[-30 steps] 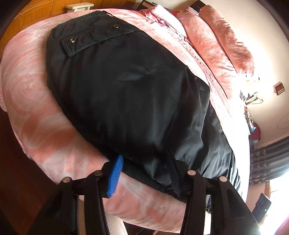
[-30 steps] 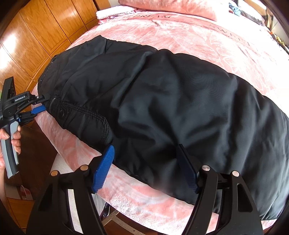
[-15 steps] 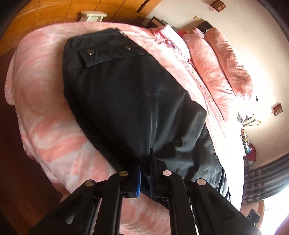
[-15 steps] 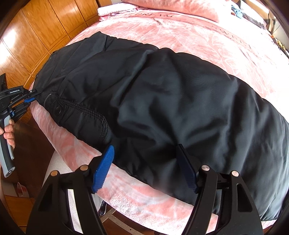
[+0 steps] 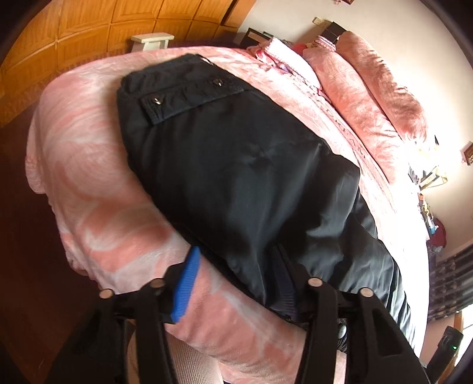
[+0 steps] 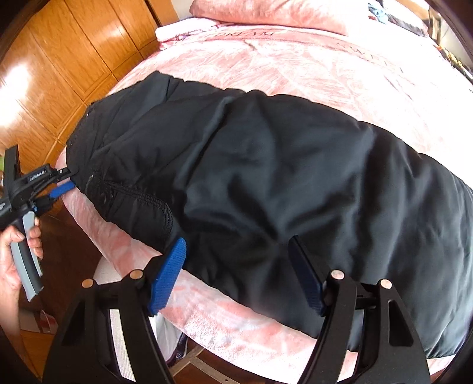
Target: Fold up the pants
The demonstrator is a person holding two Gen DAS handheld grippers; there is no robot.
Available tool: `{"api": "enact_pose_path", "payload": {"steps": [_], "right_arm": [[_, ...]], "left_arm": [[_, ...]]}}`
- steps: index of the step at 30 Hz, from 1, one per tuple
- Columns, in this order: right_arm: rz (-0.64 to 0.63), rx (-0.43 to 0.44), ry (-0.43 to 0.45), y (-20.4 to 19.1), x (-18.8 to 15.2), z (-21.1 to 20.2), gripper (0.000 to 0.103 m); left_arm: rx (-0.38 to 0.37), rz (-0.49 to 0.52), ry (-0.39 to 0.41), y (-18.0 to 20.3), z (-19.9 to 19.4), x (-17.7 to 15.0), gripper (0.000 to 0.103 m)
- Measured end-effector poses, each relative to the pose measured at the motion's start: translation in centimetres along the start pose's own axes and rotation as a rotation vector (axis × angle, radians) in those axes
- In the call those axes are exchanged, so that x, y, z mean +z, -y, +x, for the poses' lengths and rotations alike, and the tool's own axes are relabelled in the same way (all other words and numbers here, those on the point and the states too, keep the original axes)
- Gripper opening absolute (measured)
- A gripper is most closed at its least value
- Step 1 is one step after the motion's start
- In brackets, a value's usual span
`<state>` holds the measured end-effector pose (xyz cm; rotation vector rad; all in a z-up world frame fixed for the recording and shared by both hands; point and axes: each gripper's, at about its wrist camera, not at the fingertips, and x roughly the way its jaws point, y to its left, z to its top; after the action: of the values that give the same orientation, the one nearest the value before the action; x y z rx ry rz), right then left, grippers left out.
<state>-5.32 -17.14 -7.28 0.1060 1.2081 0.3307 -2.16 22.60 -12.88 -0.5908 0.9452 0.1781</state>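
Note:
Black pants (image 5: 236, 165) lie along the near edge of a pink bed (image 5: 88, 165), the waist with a buttoned pocket flap (image 5: 189, 97) at the far end. My left gripper (image 5: 236, 280) is at the pants' near edge; its jaws are opening, with the hem between them and the pads not pressing it. In the right wrist view the same pants (image 6: 280, 177) stretch across the bed. My right gripper (image 6: 236, 271) stands open at their near edge, its fingers either side of a bulge of fabric. The left gripper (image 6: 63, 180) shows there at the waist, held by a hand (image 6: 17, 251).
Pink pillows (image 5: 369, 97) and folded pink cloth (image 6: 189, 28) sit at the head of the bed. Wooden wardrobe panels (image 6: 59, 59) run along the far side, and dark floor (image 5: 23, 265) lies below the bed edge. A white stool (image 5: 152, 40) stands by the wardrobe.
Half a second ago the left gripper's jaws were pinched together on the pants' edge; now they stand apart again, as a second ago. The right gripper stays open in the same spot.

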Motion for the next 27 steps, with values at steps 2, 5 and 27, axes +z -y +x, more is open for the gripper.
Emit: {"api": "enact_pose_path", "payload": {"steps": [2, 5, 27], "right_arm": [[0.027, -0.024, 0.026, 1.2, 0.1, -1.0, 0.072], [0.088, -0.049, 0.057, 3.4, 0.3, -1.9, 0.072], [0.174, -0.165, 0.082, 9.1, -1.1, -3.7, 0.07]], "left_arm": [[0.044, 0.031, 0.049, 1.0, -1.3, -0.6, 0.053], [0.011, 0.13, 0.098, 3.8, -2.5, -1.2, 0.053], [0.005, 0.473, -0.01, 13.3, 5.7, 2.0, 0.053]]}}
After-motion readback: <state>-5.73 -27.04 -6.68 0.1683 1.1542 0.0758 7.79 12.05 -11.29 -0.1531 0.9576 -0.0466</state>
